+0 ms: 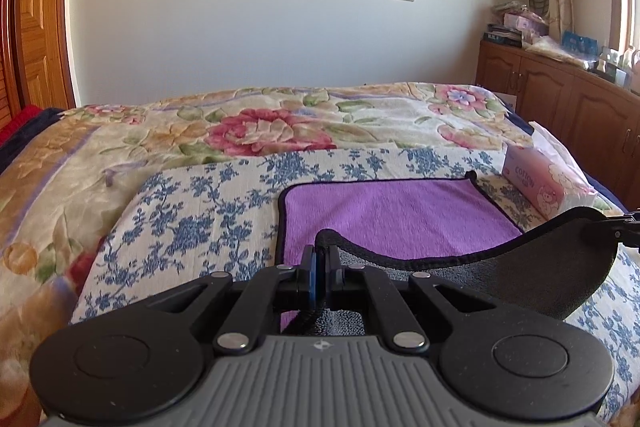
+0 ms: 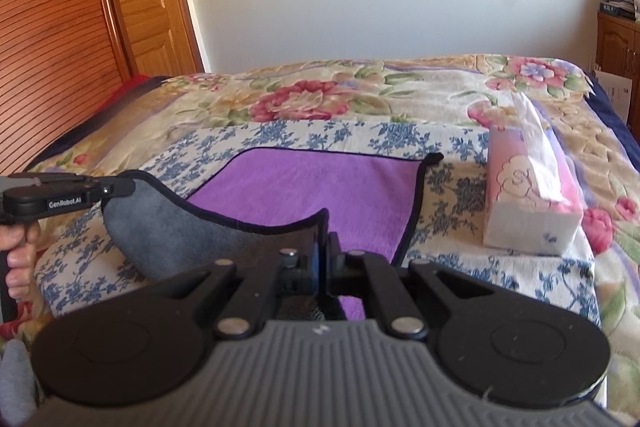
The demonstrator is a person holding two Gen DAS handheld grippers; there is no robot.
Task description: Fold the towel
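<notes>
2 hand-held grippers [image 1: 319, 259] [image 2: 322, 251] pinch 1 towel [image 1: 400, 219].

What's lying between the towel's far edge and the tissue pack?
Only bare blue-flowered cloth separates the towel from the tissue pack, seen in the right wrist view.

Towel [image 1: 400, 215] on bed [image 1: 200, 155], tissue pack [image 1: 536, 179] right of it, cabinet [image 1: 560, 95] beyond bed's right side

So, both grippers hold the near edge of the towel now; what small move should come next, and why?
Probably carry both corners forward toward the far edge. The left gripper and right gripper are each shut on a lifted near corner of the purple towel, whose gray underside shows, while its far half lies flat on the bed.
</notes>
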